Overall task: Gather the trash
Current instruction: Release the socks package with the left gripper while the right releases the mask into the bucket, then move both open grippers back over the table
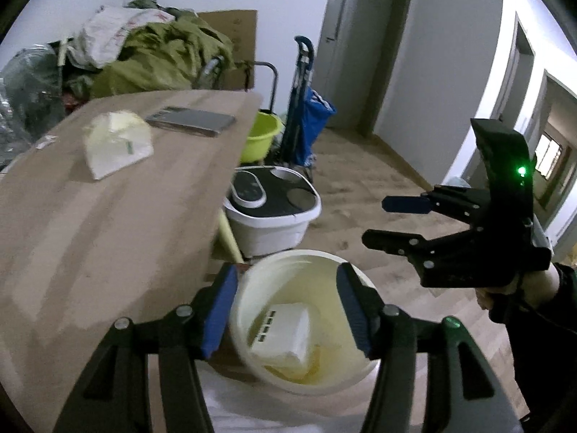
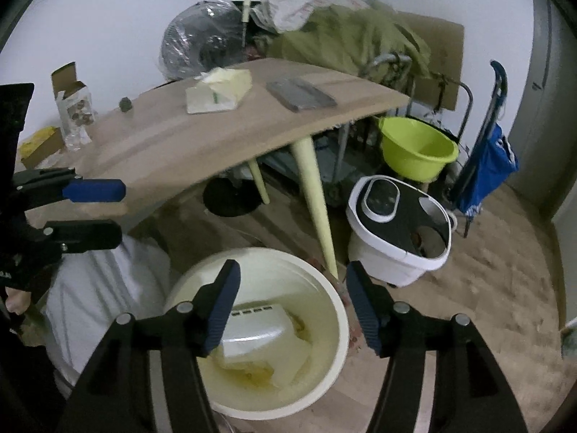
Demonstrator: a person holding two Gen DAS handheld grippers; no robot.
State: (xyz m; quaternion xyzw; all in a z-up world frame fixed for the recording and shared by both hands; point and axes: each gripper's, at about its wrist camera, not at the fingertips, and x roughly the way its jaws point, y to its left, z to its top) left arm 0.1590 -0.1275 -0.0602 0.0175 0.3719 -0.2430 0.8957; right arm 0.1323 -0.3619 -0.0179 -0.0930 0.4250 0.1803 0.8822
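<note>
Trash, a white box (image 2: 252,328) among yellowish scraps, lies in the pale bin (image 2: 324,371) on the floor beside the worktop (image 1: 108,223), placed low so drops land inside; the left gripper (image 1: 288,315) and the right gripper (image 2: 292,306) hang above it, jaws apart and empty, while a white packet (image 1: 115,144) waits on the worktop

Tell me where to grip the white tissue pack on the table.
Probably grip the white tissue pack across its shorter width, coming from above: it lies flat on the table, apart from the grey slab, with free space either side. It looks soft, so pinch gently.
</note>
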